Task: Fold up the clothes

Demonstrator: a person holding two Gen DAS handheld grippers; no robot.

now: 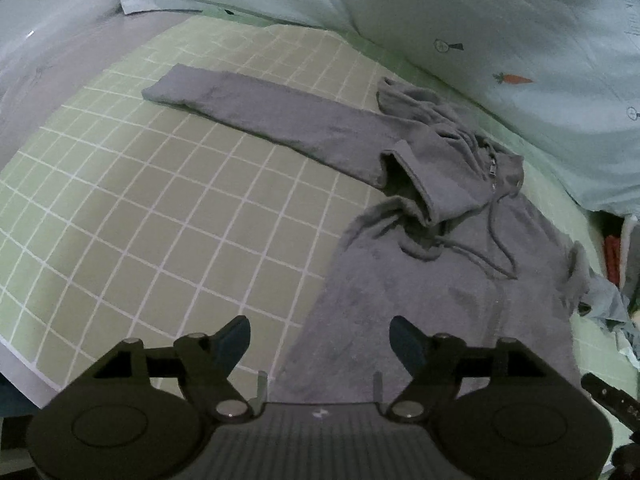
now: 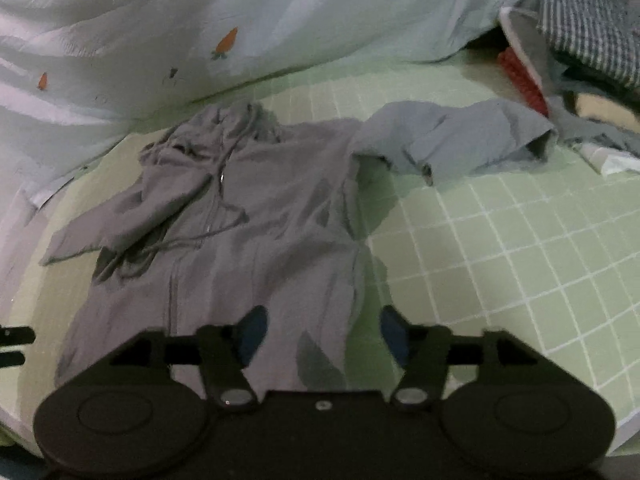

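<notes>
My left hand-held gripper stands wide with nothing between its pads, hanging over the bottom hem of the grey zip hoodie. My right hand-held gripper is just as wide and just as empty, over the same hem nearer the hoodie's other edge.

The hoodie lies front-up on the green checked bed sheet, zipper closed, hood crumpled at the far end against the pale carrot-print quilt. Its long axis runs straight away from both my hand-held grippers, hem near, hood far. One sleeve stretches out flat across the sheet, well away to the left side in my left view. The other sleeve is bunched and bent toward the pile of other clothes on the right.

I judge the sleeves want folding in next. The flat one lies on my left hand's side, the bunched one on my right hand's, so each is nearer its own hand, both up and ahead of where I hang.

I can read no brand, label or writing; the quilt shows only small carrots and round motifs.
</notes>
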